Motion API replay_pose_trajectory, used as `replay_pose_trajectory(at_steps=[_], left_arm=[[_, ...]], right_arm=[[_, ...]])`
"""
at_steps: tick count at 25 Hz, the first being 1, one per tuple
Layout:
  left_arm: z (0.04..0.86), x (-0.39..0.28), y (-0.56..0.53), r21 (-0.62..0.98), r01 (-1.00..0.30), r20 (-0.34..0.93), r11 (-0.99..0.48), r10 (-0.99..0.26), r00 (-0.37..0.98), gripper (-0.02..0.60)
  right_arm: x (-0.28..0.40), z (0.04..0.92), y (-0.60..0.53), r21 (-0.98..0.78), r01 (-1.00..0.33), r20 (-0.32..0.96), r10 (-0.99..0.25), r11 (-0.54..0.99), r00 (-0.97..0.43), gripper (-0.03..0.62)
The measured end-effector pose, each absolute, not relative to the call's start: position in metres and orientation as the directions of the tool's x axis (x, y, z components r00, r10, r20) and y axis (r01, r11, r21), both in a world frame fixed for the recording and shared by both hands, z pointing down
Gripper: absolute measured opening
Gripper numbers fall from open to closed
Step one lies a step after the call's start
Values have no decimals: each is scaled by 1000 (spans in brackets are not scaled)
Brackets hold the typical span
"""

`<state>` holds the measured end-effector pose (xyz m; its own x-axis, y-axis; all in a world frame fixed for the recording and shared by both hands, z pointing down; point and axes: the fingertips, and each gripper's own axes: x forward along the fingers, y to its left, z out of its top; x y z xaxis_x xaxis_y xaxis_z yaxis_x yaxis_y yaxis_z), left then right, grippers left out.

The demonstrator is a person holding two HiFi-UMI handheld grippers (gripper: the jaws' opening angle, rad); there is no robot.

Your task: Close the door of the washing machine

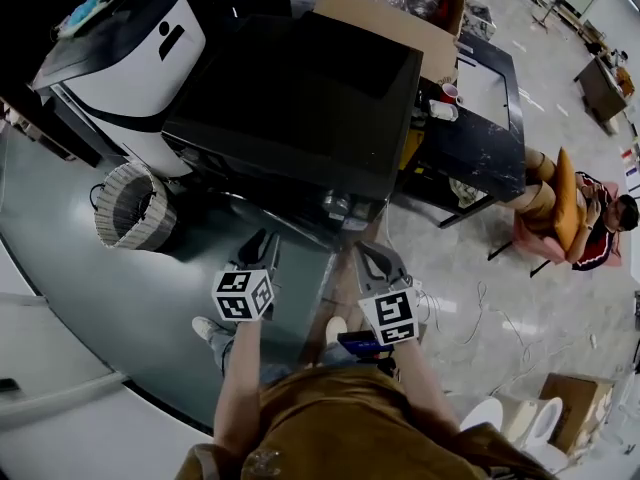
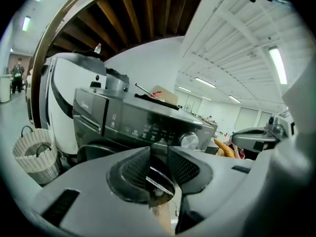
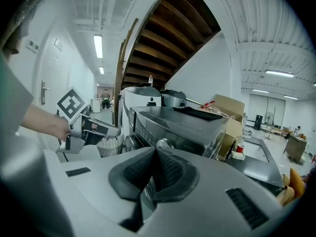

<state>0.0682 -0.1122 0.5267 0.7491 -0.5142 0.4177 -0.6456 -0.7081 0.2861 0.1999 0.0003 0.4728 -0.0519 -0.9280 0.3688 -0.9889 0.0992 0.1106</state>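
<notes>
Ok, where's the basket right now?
In the head view the basket stands at the left, in front of the white machine and just off the washer's left front corner.

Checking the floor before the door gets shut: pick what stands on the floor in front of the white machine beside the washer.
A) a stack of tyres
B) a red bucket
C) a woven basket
C: a light woven basket stands on the floor in front of the white machine, left of the washer in the head view.
</notes>
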Motion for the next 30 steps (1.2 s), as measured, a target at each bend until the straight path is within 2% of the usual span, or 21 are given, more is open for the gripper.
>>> replay_pose_trajectory(at_steps=[6,12,30], left_arm=[[476,44,-100,178,-691,328,-701,-619,713,100],[446,17,-95,166,-738,259,-654,-694,672,91],[432,-21,-92,167,-787,227,-594,-754,617,89]], right_arm=[[183,452,-5,118,-983,309,-946,141,-98,12],[168,437,-9,129,-975,272,-952,181,-140,12],[142,425,-18,132,-962,240,-950,237,-201,12]])
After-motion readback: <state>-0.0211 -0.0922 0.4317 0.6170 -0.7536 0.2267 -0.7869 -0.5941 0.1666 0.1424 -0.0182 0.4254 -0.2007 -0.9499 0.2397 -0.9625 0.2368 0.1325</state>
